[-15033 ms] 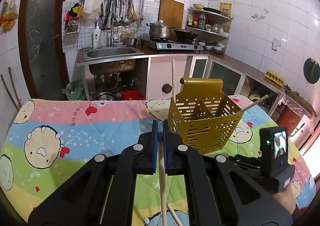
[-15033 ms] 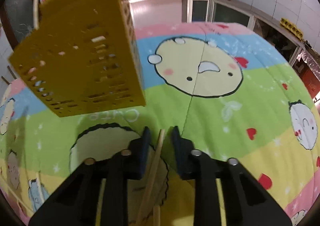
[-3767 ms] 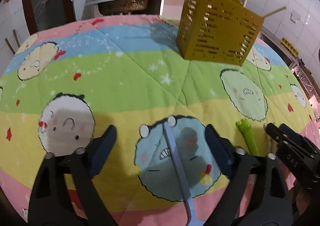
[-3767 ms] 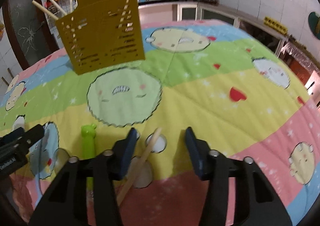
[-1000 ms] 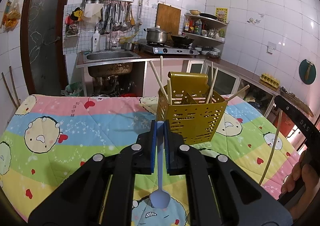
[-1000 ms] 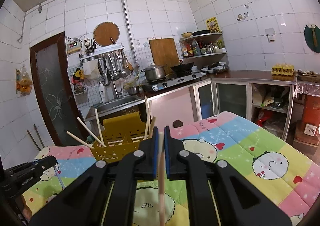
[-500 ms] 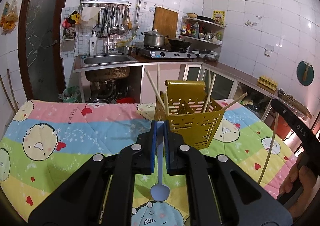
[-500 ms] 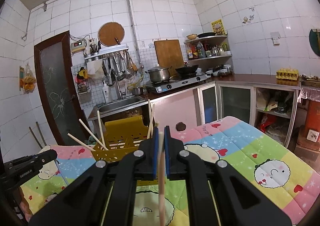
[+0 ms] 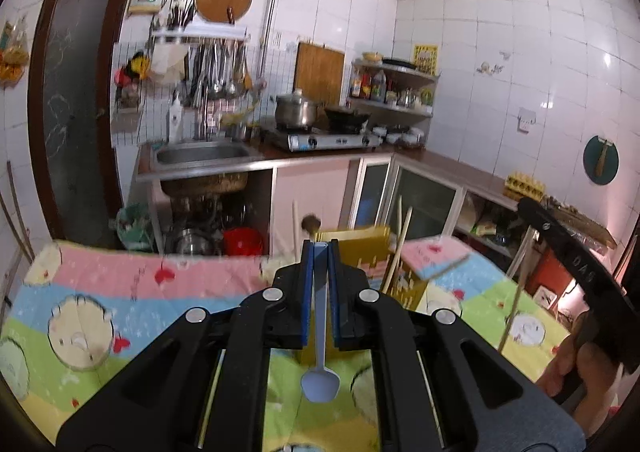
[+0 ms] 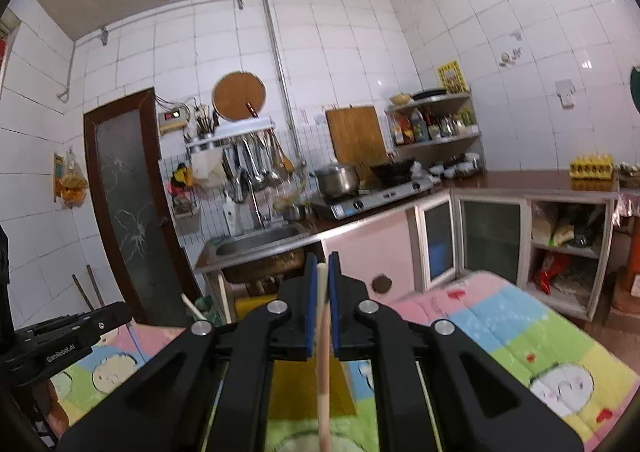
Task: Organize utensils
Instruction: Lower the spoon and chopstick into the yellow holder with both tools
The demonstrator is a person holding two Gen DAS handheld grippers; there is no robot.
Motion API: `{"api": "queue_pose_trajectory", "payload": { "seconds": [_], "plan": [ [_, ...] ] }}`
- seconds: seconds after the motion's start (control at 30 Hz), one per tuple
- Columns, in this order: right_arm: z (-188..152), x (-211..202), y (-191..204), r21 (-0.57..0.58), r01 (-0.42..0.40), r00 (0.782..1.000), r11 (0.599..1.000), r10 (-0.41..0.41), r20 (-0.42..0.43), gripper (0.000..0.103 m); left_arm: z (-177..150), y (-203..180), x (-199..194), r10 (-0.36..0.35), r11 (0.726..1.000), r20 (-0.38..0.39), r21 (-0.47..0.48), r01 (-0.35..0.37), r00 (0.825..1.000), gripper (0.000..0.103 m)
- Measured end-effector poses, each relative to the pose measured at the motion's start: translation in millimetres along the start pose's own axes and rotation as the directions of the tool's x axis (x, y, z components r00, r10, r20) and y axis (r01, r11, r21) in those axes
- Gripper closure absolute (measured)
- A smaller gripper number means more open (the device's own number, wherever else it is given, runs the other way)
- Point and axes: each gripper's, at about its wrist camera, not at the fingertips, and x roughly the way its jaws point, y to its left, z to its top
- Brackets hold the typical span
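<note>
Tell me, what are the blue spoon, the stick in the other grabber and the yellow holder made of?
Blue spoon: probably plastic; flat, even pale blue, no metal shine.
Chopstick: looks like pale wood or bamboo; matte, cream fading to tan, though blur hides any grain.
Yellow holder: likely moulded plastic; thin mustard walls, dull finish, mostly hidden behind the left gripper.

utensil holder on tabletop, chopsticks in it | sink behind | stove right of sink
</note>
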Motion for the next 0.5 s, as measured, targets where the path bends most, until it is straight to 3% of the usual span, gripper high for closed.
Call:
{"api": "queue_pose_trajectory", "payload": {
  "seconds": [0.27, 0.5],
  "plan": [
    [41, 28, 16, -0.012, 0.015, 0.988, 1.000, -0.013, 0.155, 0.097, 52, -17, 6, 0.007, 0.999, 0.120, 0.049, -0.013, 0.993, 0.097],
    [48, 54, 18, 0.022, 0.025, 0.967, 0.999, -0.030, 0.255, 0.097, 66, -25, 32, 0.007, 0.998, 0.164, 0.054, -0.016, 0.986, 0.097]
  ]
}}
